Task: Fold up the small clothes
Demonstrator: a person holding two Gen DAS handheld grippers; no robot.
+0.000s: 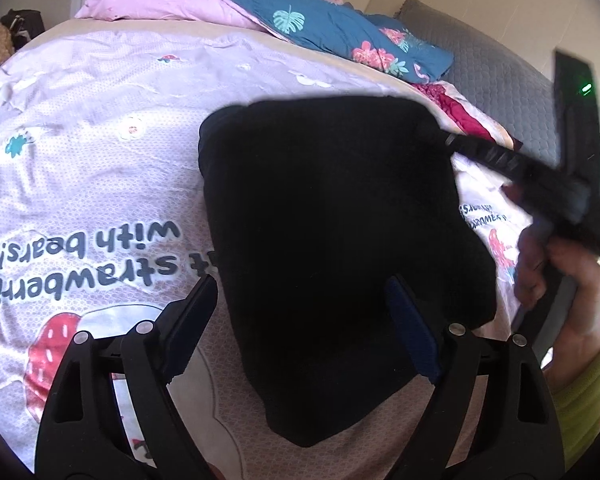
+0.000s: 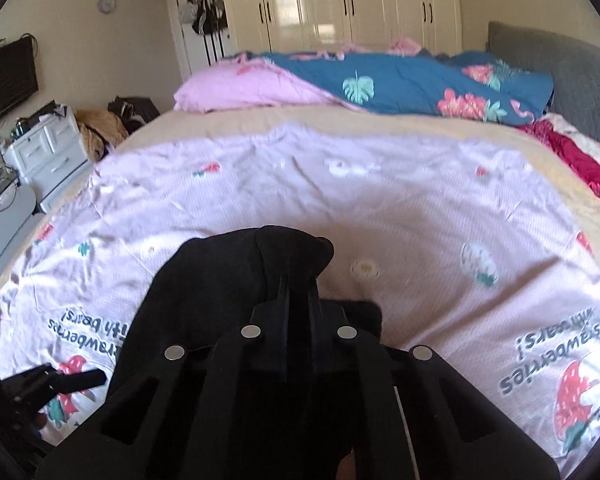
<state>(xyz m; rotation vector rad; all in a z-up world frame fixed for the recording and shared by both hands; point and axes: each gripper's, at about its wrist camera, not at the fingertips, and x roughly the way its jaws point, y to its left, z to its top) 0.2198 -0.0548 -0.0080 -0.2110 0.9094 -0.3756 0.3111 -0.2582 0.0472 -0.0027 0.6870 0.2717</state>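
A black garment [image 1: 320, 208] lies bunched on a lilac sheet [image 1: 100, 168] printed with strawberries and lettering. My left gripper [image 1: 300, 312] stands open over the garment's near end, its left finger beside the cloth edge and its right finger above the cloth. A hand [image 1: 540, 264] brings my right gripper [image 1: 450, 140] in from the right, pinching the garment's far right corner. In the right wrist view that gripper [image 2: 298, 284] is shut on the black garment [image 2: 220, 280], which is lifted and drapes over its fingertips. The left gripper [image 2: 60, 384] shows at the lower left there.
A pink quilt [image 2: 240, 88] and a blue floral quilt [image 2: 420, 80] are heaped at the bed's far side, before a grey headboard [image 2: 560, 80]. A red cloth [image 2: 580, 160] lies at the right. White wardrobes [image 2: 340, 4] and a white drawer unit [image 2: 48, 148] stand beyond the bed.
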